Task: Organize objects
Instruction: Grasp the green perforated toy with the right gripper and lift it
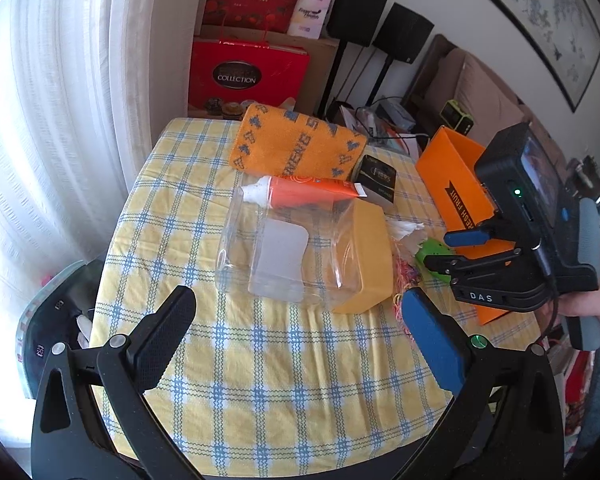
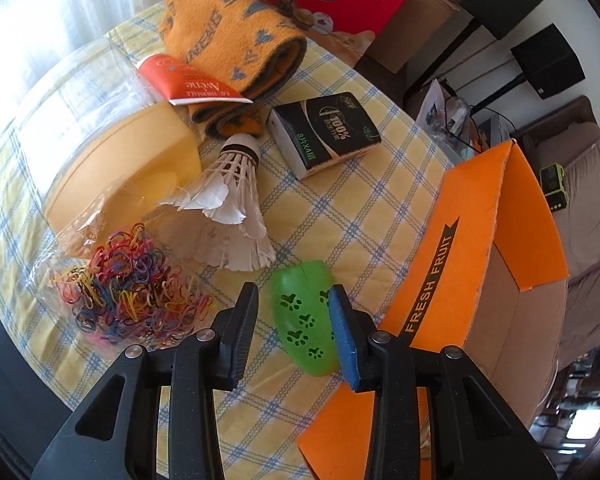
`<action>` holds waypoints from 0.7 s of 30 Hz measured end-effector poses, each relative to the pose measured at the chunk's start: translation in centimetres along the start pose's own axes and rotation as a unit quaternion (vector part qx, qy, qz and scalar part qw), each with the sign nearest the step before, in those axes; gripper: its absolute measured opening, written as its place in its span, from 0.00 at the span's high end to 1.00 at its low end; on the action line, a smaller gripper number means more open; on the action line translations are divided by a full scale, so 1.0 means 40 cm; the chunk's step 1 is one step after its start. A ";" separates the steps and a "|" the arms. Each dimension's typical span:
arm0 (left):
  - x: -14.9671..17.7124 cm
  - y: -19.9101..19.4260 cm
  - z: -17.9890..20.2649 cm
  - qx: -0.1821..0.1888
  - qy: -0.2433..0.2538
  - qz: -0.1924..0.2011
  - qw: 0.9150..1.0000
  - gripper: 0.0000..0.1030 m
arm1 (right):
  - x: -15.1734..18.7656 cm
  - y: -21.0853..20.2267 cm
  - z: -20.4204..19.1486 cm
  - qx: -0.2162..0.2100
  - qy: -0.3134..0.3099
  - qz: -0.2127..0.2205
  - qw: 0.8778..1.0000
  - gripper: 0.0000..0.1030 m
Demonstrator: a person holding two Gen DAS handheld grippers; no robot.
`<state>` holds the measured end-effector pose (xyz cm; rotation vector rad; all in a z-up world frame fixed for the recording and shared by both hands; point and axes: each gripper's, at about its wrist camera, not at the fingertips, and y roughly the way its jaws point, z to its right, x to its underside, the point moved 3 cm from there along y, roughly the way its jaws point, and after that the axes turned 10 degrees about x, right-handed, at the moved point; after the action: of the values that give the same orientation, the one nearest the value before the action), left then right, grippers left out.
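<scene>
shuttlecock [image 2: 232, 188] between jar [image 2: 112, 168] and tissue pack [image 2: 326, 134], towel [image 2: 236, 36] behind, box [image 2: 480, 264] at right

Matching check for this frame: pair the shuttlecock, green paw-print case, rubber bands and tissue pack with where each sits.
1 shuttlecock
2 green paw-print case
3 rubber bands
4 tissue pack

A inside a clear plastic bag
B between the right gripper fingers
C lying against the yellow-lidded clear container
D near the orange towel

1-C, 2-B, 3-A, 4-D

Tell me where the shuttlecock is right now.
In the right wrist view the shuttlecock lies mid-table on the checked cloth, between the yellow-lidded container and the black tissue pack.
</scene>
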<state>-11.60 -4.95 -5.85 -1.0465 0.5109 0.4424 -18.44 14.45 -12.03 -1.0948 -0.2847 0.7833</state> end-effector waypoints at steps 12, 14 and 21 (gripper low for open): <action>0.007 0.011 0.024 0.008 0.009 -0.006 1.000 0.00 | -0.011 0.083 0.012 0.016 -0.067 -0.063 0.996 0.54; 0.007 0.013 0.028 0.009 0.009 -0.007 1.000 0.00 | -0.012 0.086 0.015 0.014 -0.069 -0.064 0.995 0.56; 0.008 0.016 0.041 0.022 0.011 -0.011 1.000 0.00 | -0.007 0.074 0.025 -0.005 -0.050 -0.039 0.998 0.57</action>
<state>-11.42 -3.17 -5.81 -1.0145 0.5260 0.3995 -20.45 15.61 -14.14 -1.0500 -0.4146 0.7699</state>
